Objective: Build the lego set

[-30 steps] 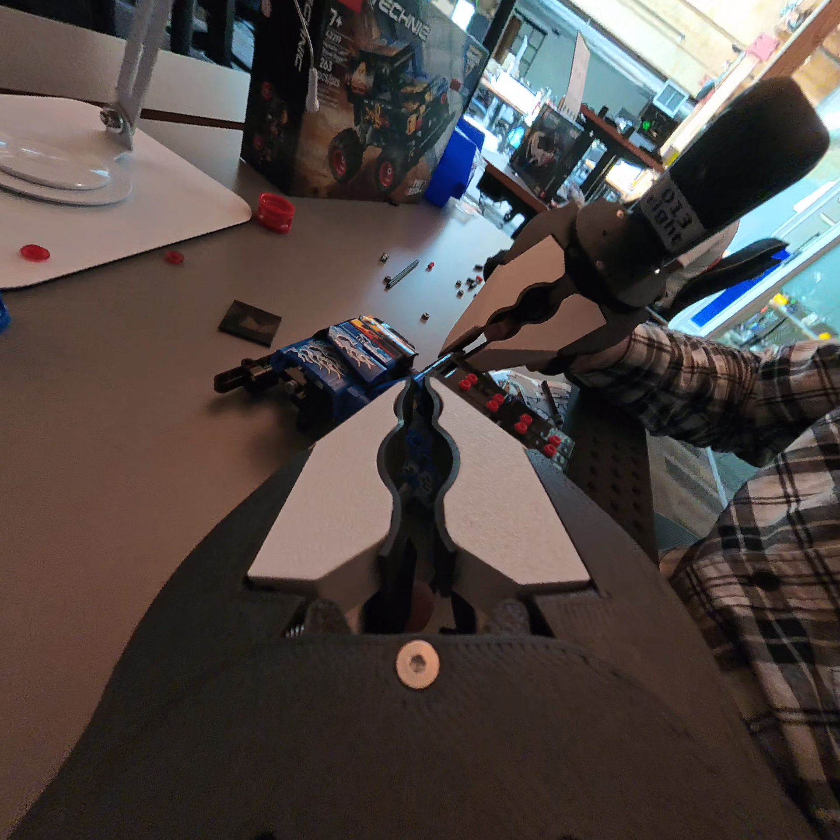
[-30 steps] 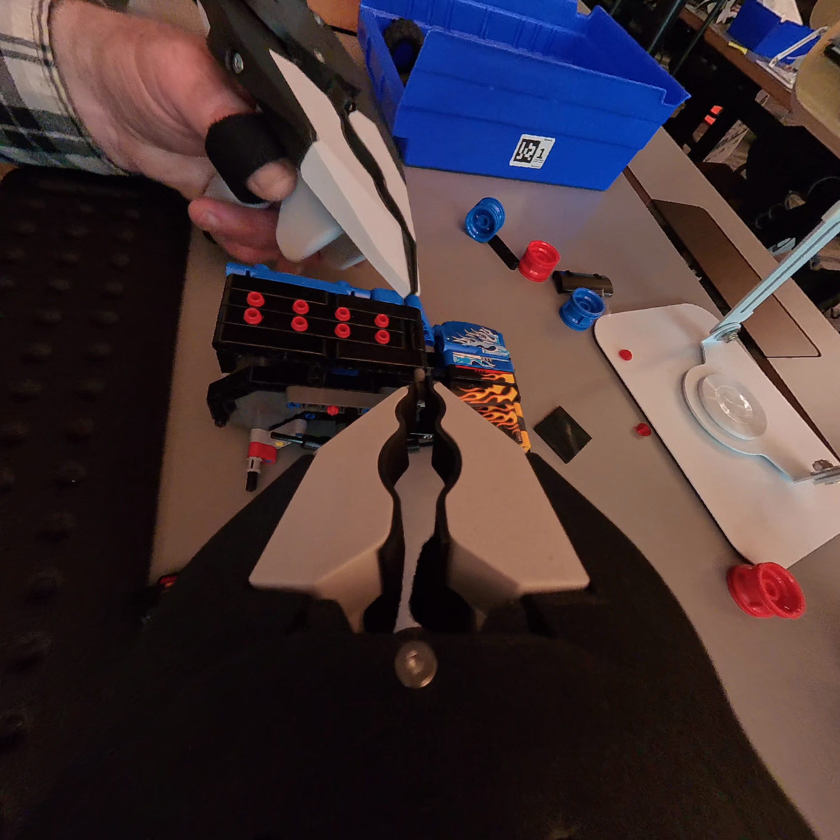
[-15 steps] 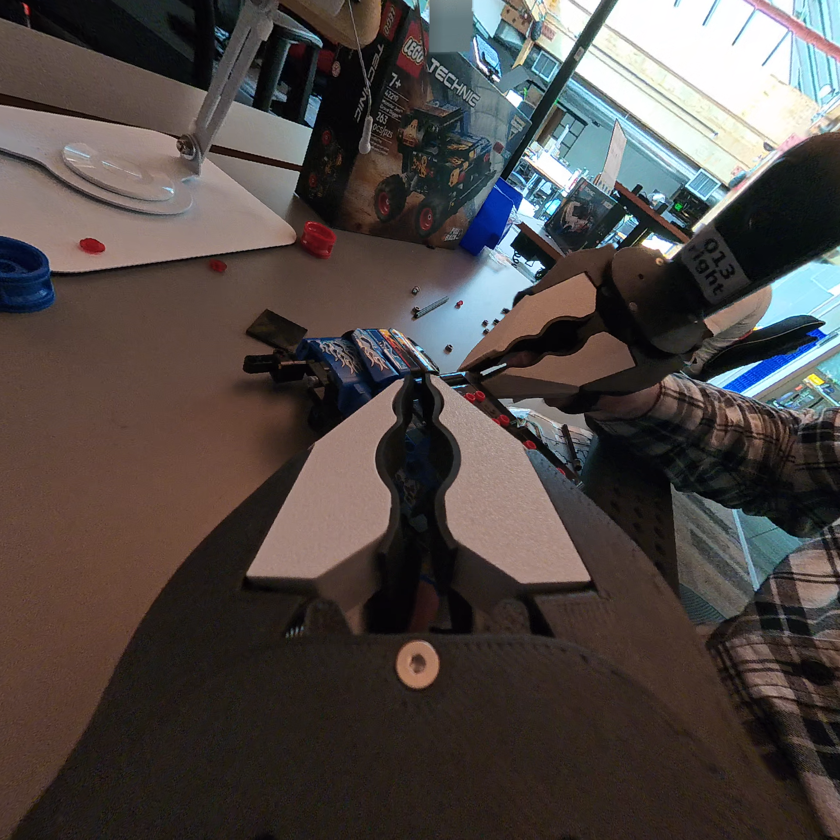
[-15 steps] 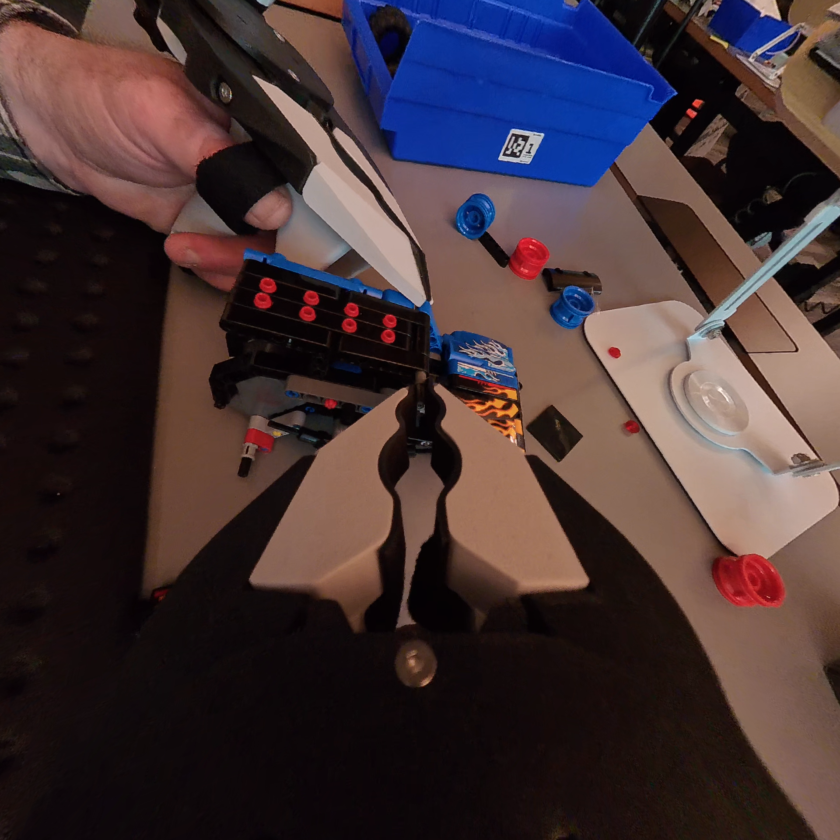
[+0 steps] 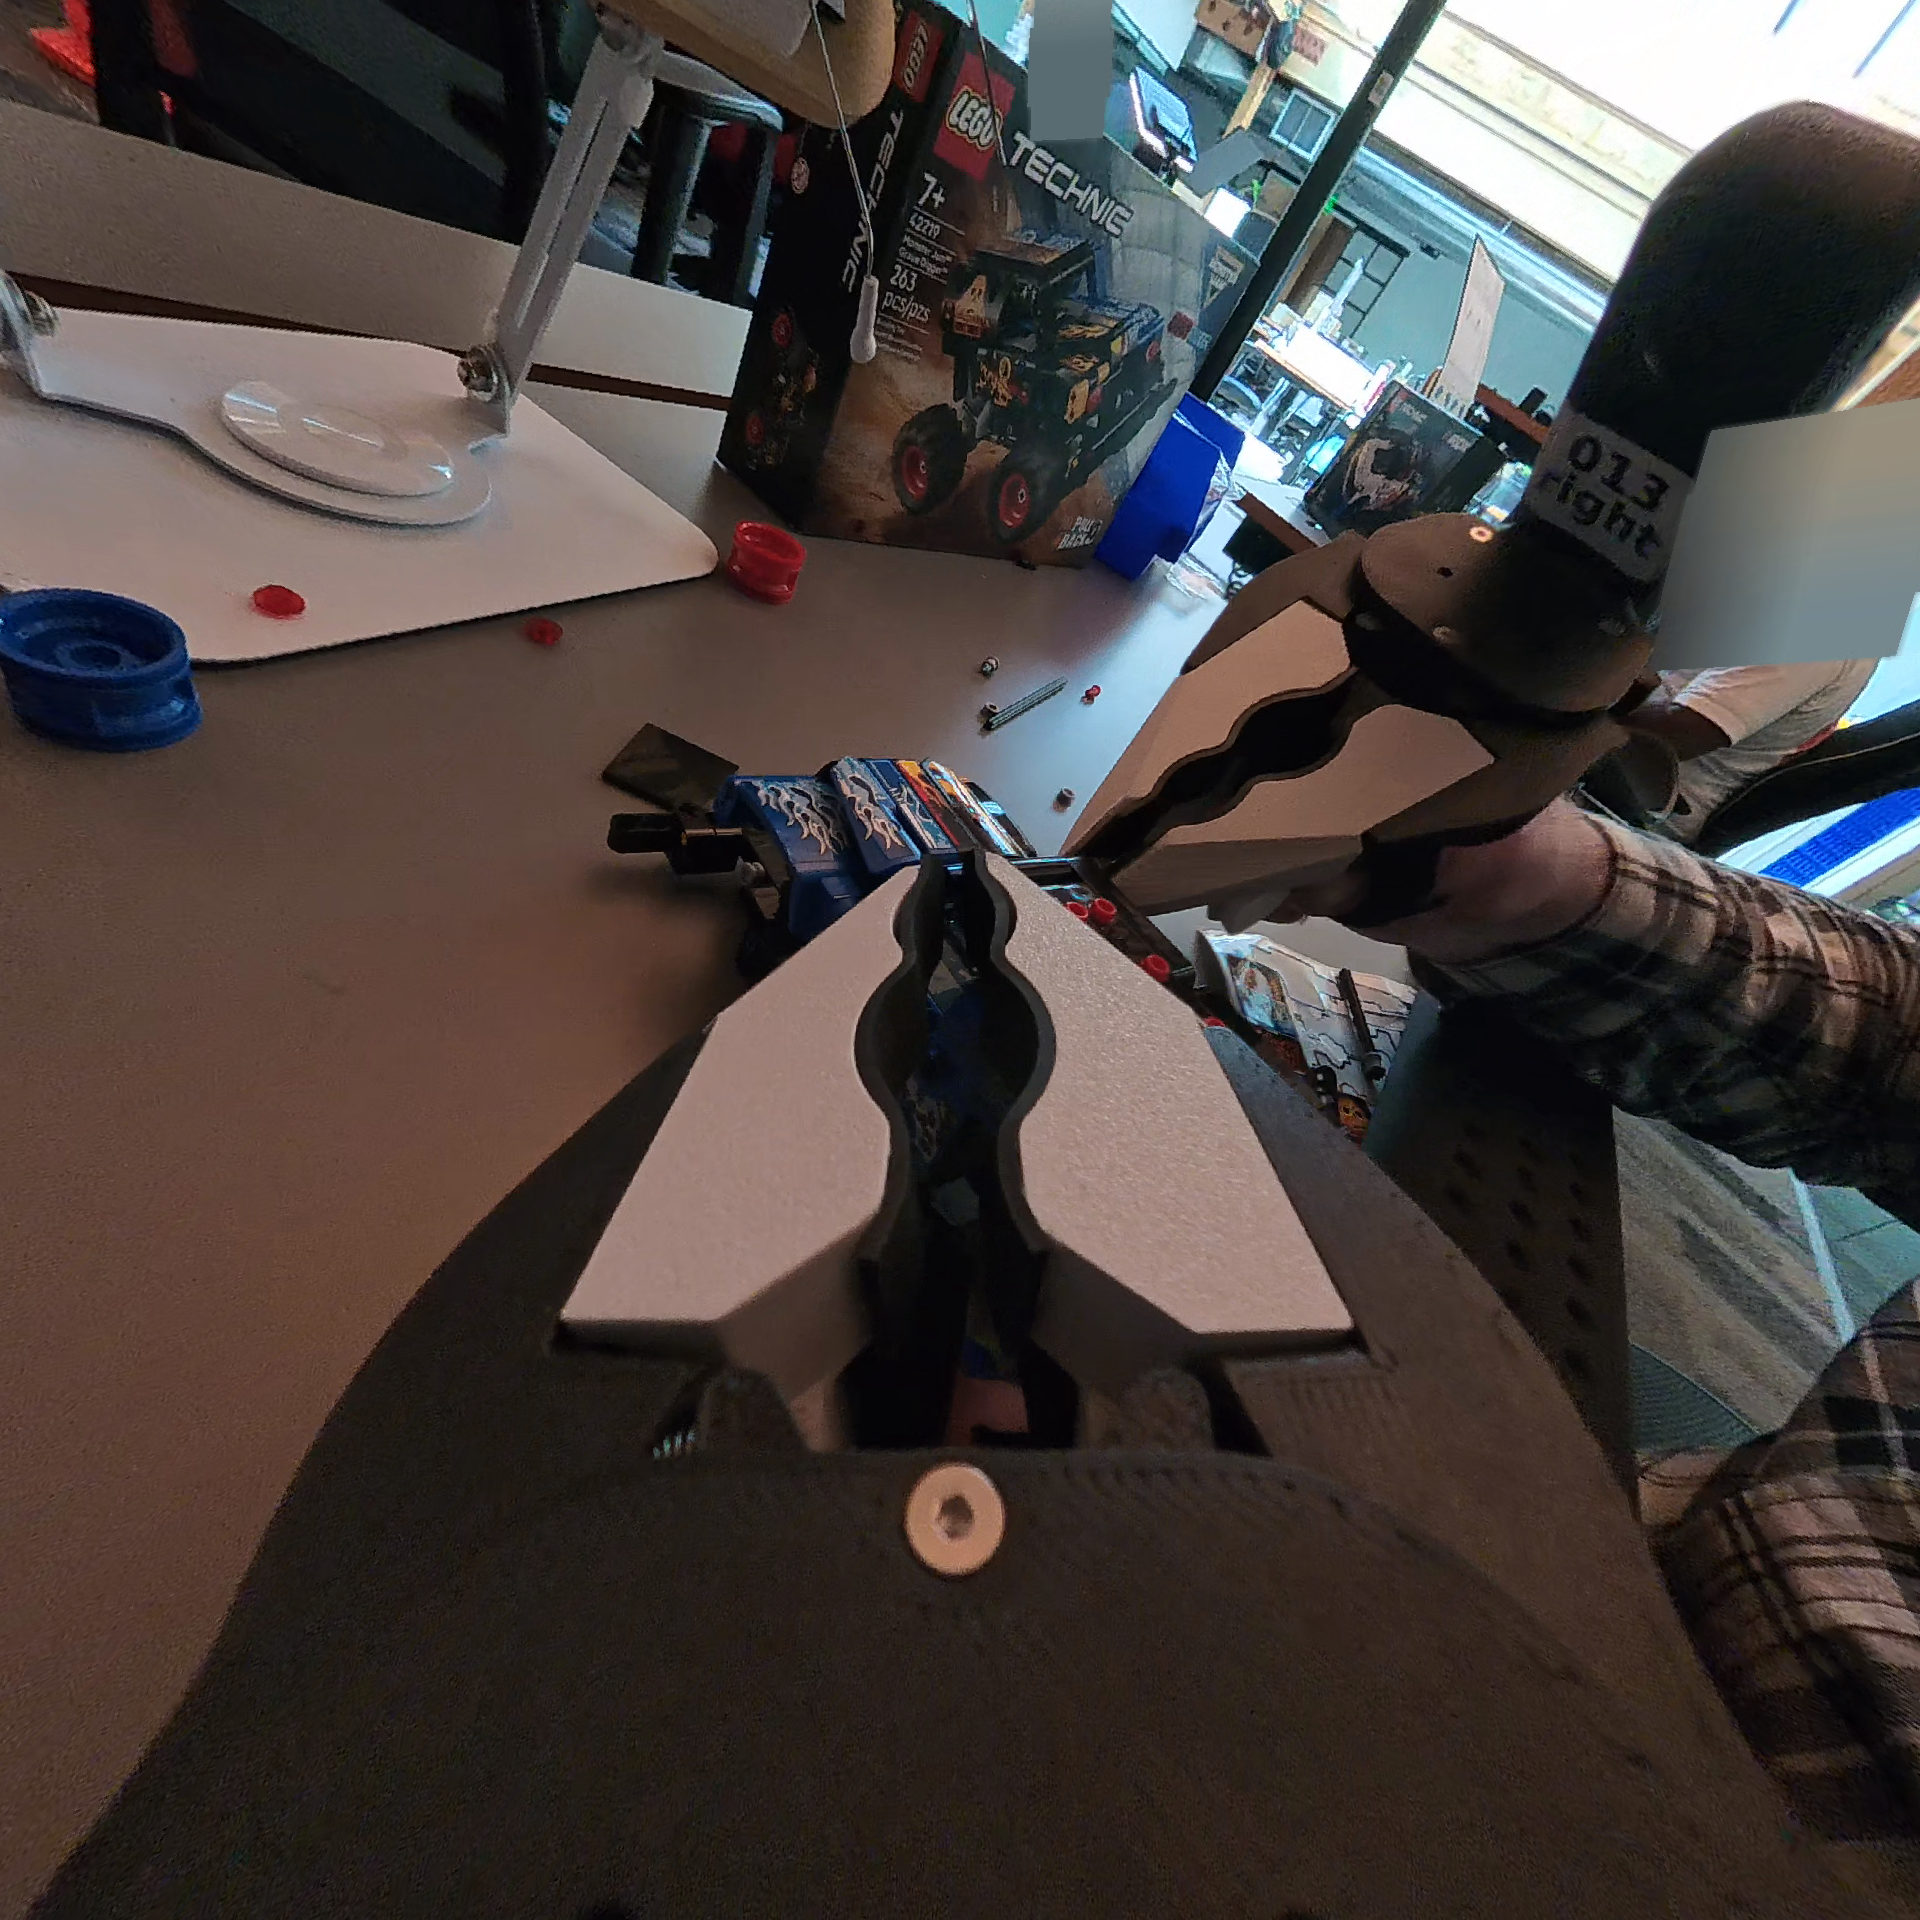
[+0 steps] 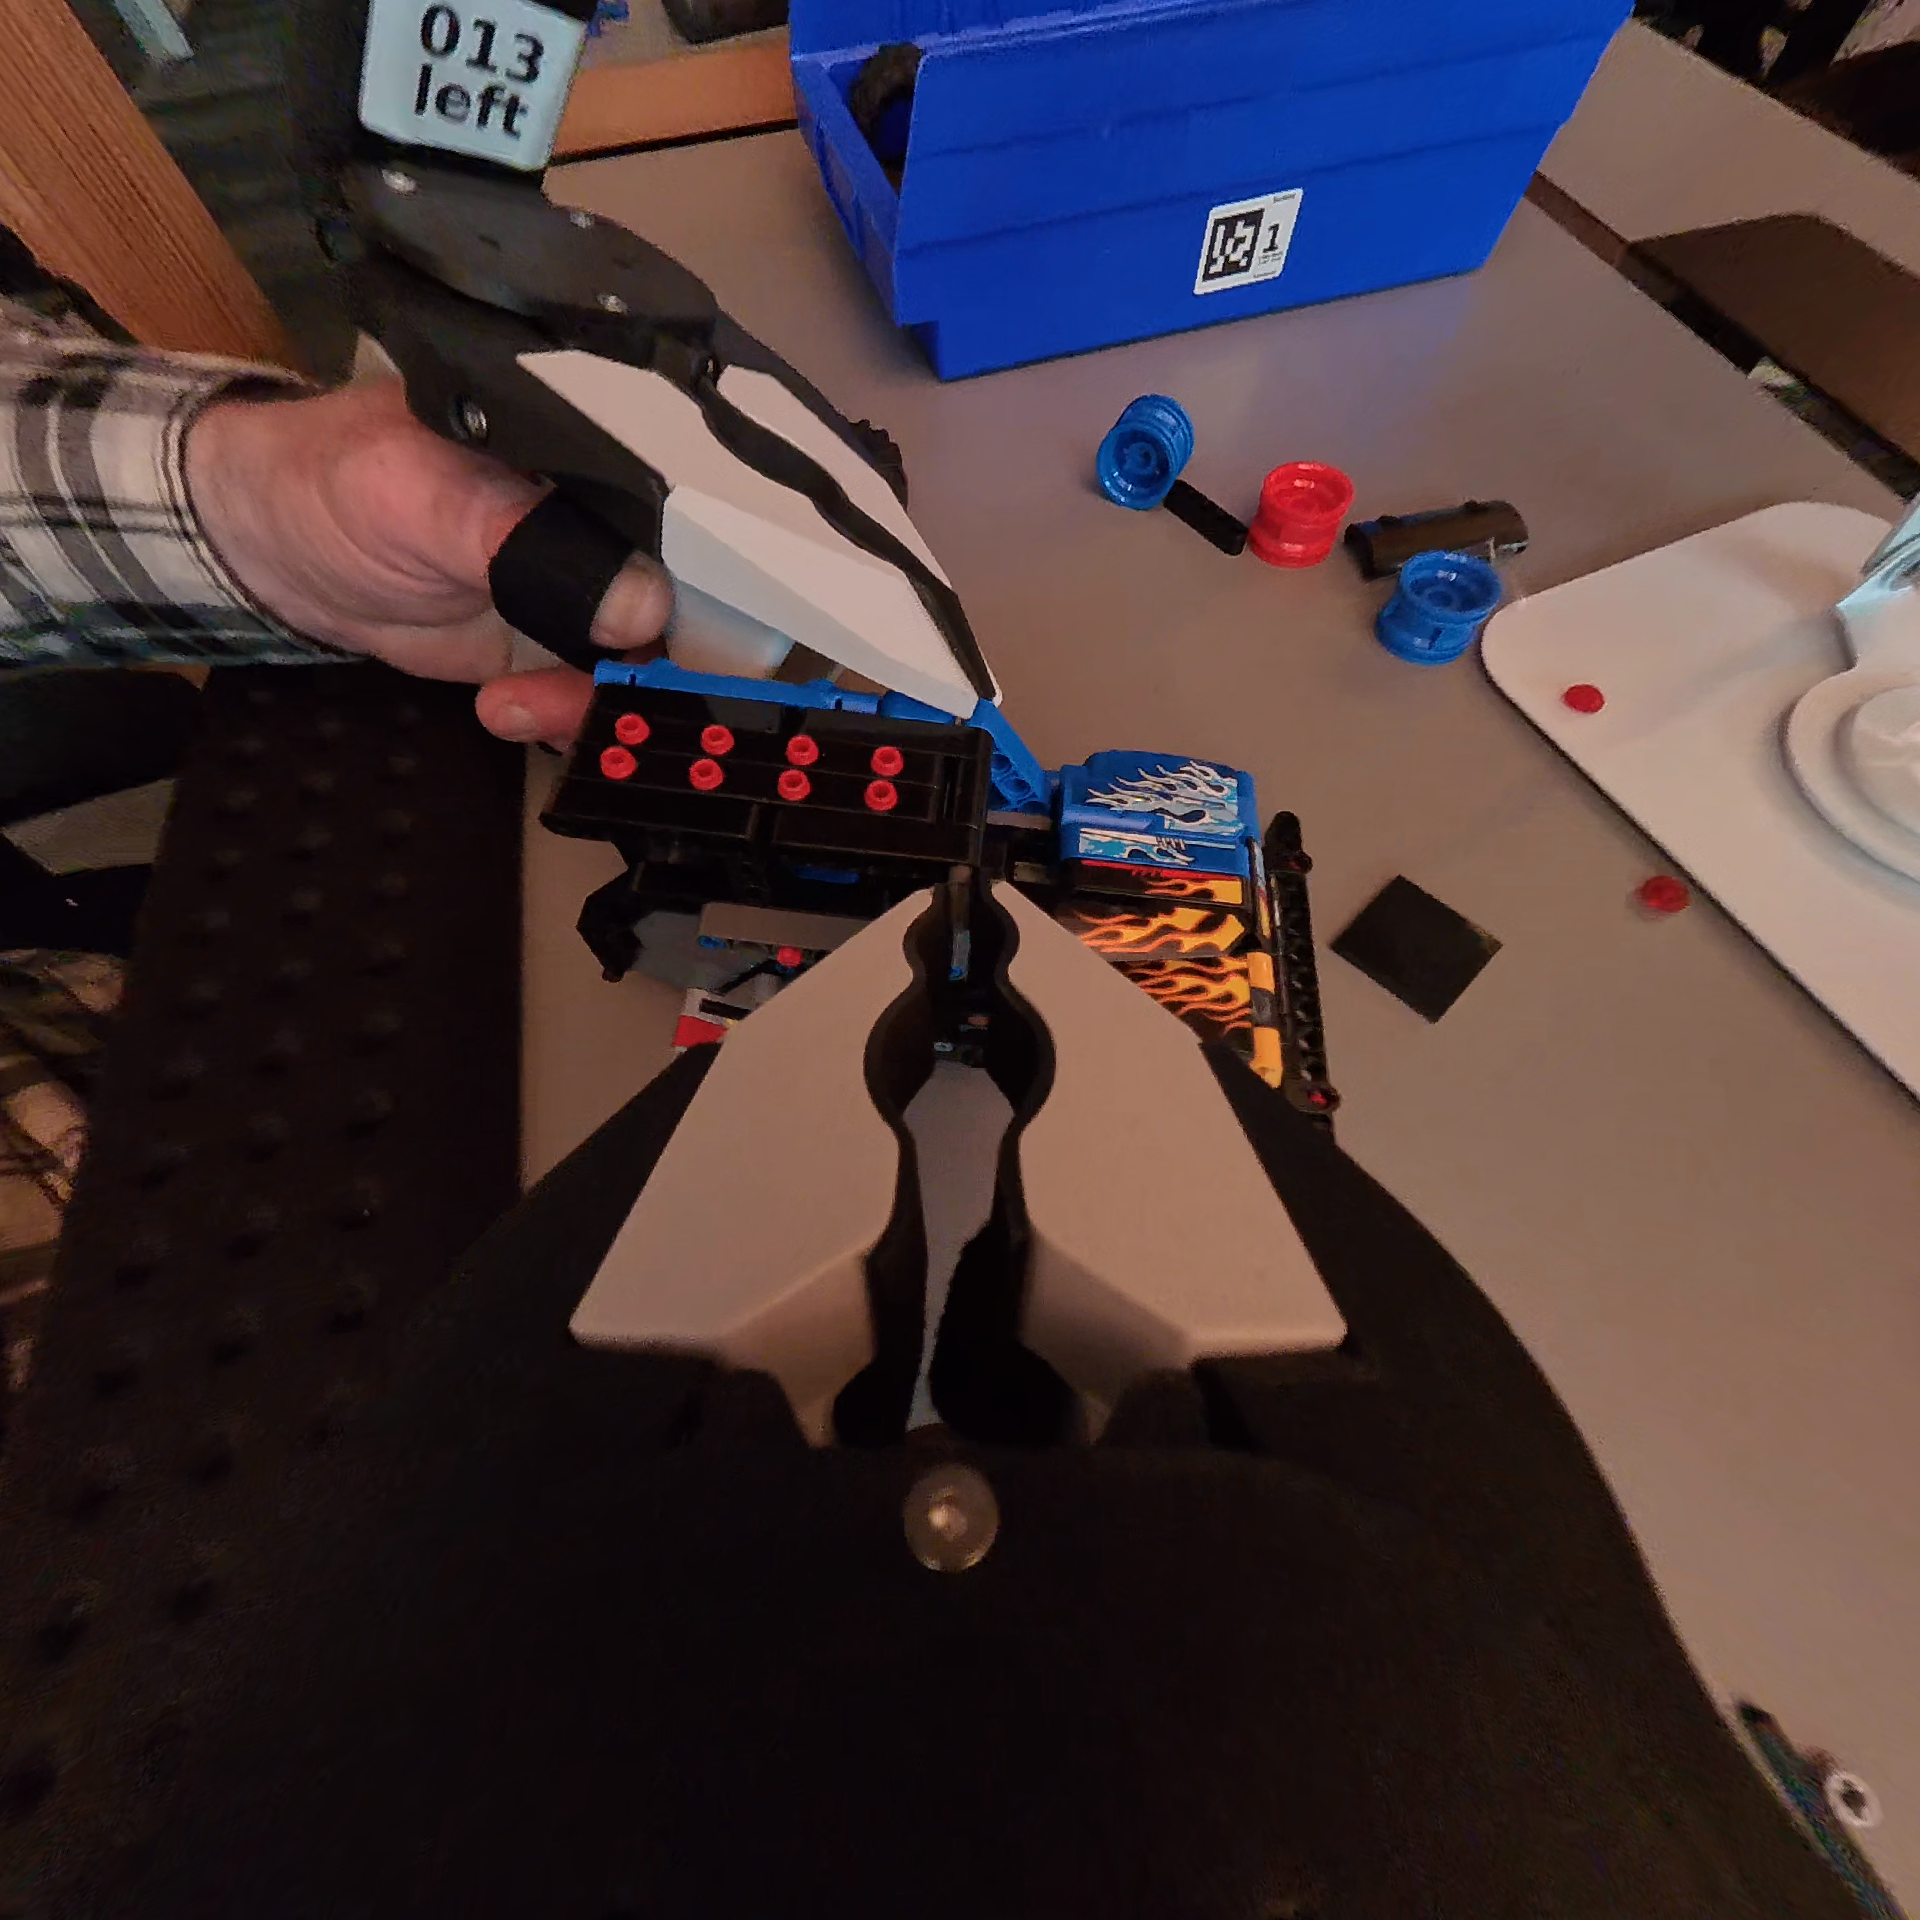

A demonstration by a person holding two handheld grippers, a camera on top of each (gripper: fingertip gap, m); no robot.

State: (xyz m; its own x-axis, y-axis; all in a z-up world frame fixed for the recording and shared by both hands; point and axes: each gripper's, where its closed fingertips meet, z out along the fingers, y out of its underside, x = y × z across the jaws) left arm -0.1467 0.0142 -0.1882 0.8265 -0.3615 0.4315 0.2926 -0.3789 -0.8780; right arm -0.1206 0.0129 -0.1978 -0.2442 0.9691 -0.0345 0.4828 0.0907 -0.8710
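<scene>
Lego truck body (image 6: 831, 821): part-built, lying on its side on the grey counter (image 6: 1558, 1195) near its front edge; black panel with eight red pins faces up; blue flame-printed section and orange flame-printed section at the end toward the white plate; also seen in the left wrist view (image 5: 831, 831)

Left tool (image 6: 971, 694): held in a person's hand (image 6: 364, 540) with a plaid sleeve; fingers drawn together at the tips, which touch the blue beam along the far edge of the truck body; whether they pinch the beam cannot be told; own view (image 5: 961, 883) shows the tips nearly meeting over the model

Right tool (image 6: 958, 899): fingers nearly closed, tips at the near side of the truck body with a thin dark piece between them; grip not certain; seen from the left wrist view (image 5: 1101, 862) coming in from the right, tips low at the model

Loose parts on the counter: two blue wheel hubs (image 6: 1143, 452) (image 6: 1439, 606); red wheel hub (image 6: 1299, 512) between them; black connector (image 6: 1439, 535) just beside; flat black tile (image 6: 1415, 945) near the truck's flame-printed end; another red hub (image 5: 764, 561) near the corner of the white plate; small red studs (image 6: 1660, 894)

Blue bin (image 6: 1143, 156): at the far side of the counter, white tag on its front

White base plate (image 6: 1662, 665): with a clear lens and a metal arm, at the right side

Set box (image 5: 966, 343): upright at the counter's far end, printed with a monster truck
</scene>
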